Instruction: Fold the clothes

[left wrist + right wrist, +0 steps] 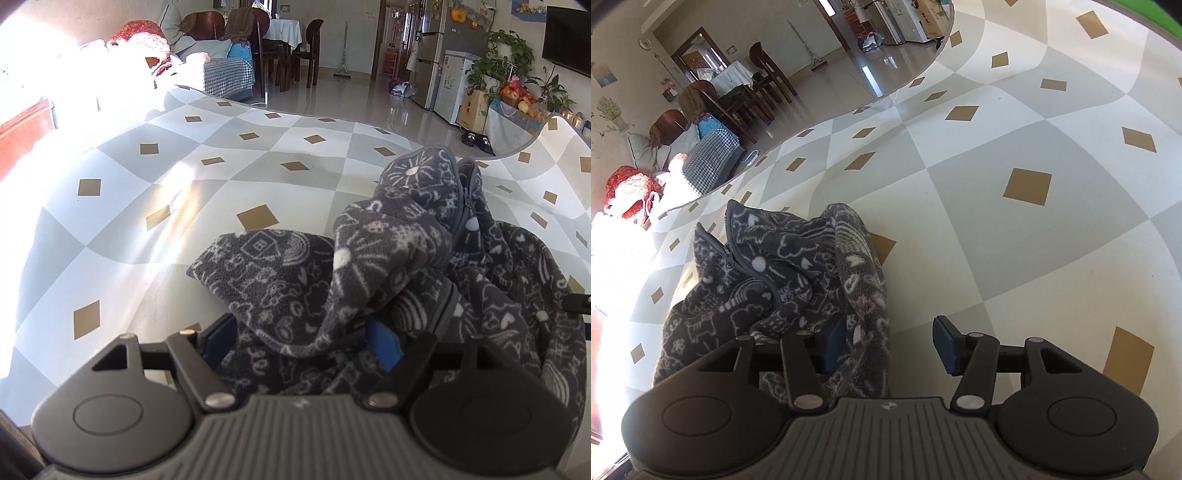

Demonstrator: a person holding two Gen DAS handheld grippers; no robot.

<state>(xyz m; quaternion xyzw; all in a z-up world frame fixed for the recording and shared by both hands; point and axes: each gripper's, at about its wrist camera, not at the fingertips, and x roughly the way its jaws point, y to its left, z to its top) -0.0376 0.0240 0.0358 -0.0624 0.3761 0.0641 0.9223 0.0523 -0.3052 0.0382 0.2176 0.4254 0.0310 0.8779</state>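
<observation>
- Fingers of your left gripper point(301, 343): spread wide, blue pads point(384, 349) on either side of a bunched fold of the fleece jacket point(369, 266); the cloth lies between them, but you cannot tell whether the pads press it.
- Fingers of your right gripper point(888, 345): parted, with the jacket's edge against the left pad point(834, 347) and the right pad standing free over the mat point(979, 229).
- Jacket: dark grey fleece with white doodle print, crumpled in a heap on the mat just ahead of both grippers; zip point(729, 254) partly undone and collar raised at the far end.
- Mat: grey-and-white checks with tan diamonds, spread beneath everything, its far edge meeting the glossy floor point(332, 96).
- Background, well apart: dining table and chairs point(288, 40), fridge point(436, 55), potted plant point(506, 51), red knitted item point(628, 192) in sun glare.
</observation>
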